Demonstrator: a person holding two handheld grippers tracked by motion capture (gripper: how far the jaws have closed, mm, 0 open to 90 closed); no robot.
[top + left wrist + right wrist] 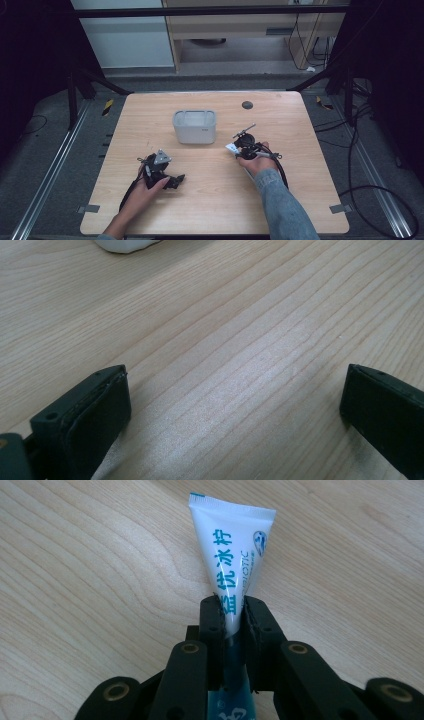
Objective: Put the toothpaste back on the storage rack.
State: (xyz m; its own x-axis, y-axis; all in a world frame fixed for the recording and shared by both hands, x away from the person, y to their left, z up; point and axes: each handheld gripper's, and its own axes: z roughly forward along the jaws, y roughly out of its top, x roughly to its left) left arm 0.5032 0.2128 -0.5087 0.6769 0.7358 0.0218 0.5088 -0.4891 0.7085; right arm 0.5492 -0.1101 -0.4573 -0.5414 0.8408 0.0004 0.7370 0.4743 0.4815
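1. My right gripper (232, 612) is clamped on the white plastic tube with teal lettering (235, 560), crimped end forward, low over the pale wooden table (215, 200).
2. Mid-body grip looks chosen so the tube stays in line for carrying.
3. Grey rectangular plastic bin (194, 127) sits just beyond, the likely drop spot.
4. Left gripper (235, 405) rests wide apart, empty, out of the way.

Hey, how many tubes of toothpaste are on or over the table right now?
1. The white toothpaste tube is clamped between the fingers of the right gripper, right of the grey bin. More could lie hidden inside the bin.
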